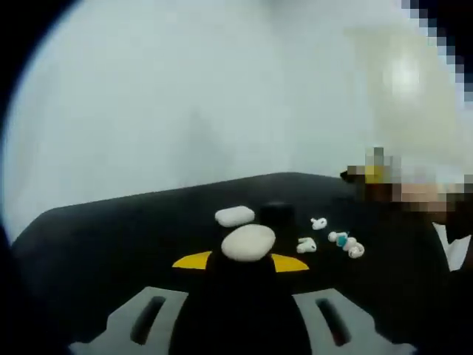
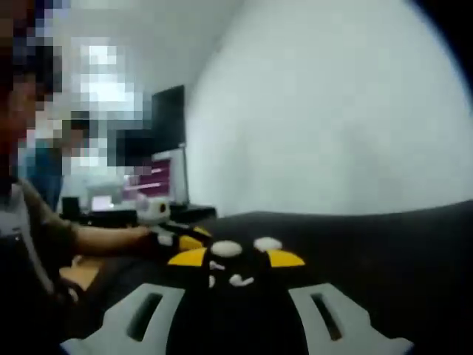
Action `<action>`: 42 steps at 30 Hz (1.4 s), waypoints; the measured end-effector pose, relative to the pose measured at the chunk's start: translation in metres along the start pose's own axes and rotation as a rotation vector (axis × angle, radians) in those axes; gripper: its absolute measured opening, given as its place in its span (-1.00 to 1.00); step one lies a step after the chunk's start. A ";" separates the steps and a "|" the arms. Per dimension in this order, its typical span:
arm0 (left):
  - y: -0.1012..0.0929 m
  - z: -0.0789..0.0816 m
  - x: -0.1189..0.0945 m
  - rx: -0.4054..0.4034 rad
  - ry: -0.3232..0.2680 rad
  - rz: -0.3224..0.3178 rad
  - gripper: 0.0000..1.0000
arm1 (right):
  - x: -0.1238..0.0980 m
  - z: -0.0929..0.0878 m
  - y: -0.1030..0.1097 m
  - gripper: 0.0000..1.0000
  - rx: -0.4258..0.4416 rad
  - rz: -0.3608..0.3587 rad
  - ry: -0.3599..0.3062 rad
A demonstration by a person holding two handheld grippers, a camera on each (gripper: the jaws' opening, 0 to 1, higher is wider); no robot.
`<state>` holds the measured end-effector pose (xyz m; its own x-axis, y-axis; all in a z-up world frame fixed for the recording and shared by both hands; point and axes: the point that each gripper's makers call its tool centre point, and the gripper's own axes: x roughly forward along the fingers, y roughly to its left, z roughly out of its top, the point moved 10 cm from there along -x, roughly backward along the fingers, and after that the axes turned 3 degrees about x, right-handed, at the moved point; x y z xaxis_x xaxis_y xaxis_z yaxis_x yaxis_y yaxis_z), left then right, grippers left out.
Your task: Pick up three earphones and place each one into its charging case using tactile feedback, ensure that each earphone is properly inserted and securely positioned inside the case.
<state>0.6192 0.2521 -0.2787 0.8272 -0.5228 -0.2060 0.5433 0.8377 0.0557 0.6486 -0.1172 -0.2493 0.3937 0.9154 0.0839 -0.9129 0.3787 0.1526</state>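
On the black table (image 1: pixel 111 237) lie two white charging cases: an oval one (image 1: pixel 248 242) just beyond my left gripper (image 1: pixel 241 262), and a flatter one (image 1: pixel 235 216) behind it. A dark case (image 1: pixel 277 211) sits beside them, hard to make out. Three white earphones lie to their right: one (image 1: pixel 318 222), one (image 1: pixel 306 245), and one with a teal tip (image 1: pixel 347 242). The left gripper stands open and holds nothing. My right gripper (image 2: pixel 236 258) is also open, with two white cases (image 2: pixel 227 248) (image 2: pixel 267 242) and small earphones (image 2: pixel 240 279) ahead of its jaws.
A person sits at the left, a sleeved arm (image 2: pixel 103 238) reaching over the table's corner to a yellow-tipped gripper (image 2: pixel 177 239). A monitor (image 2: pixel 168 174) stands behind on a desk. A white piece (image 1: pixel 452 248) shows at the right edge. A pale wall rises behind the table.
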 end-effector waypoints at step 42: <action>-0.010 0.015 0.051 0.348 0.136 -0.187 -0.39 | -0.005 0.015 0.000 -0.39 0.005 0.014 -0.075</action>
<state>0.6582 0.2144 -0.2751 0.6961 -0.6154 -0.3698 0.7175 0.6151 0.3270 0.6482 -0.1236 -0.2348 0.3883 0.9076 0.1599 -0.9178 0.3652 0.1558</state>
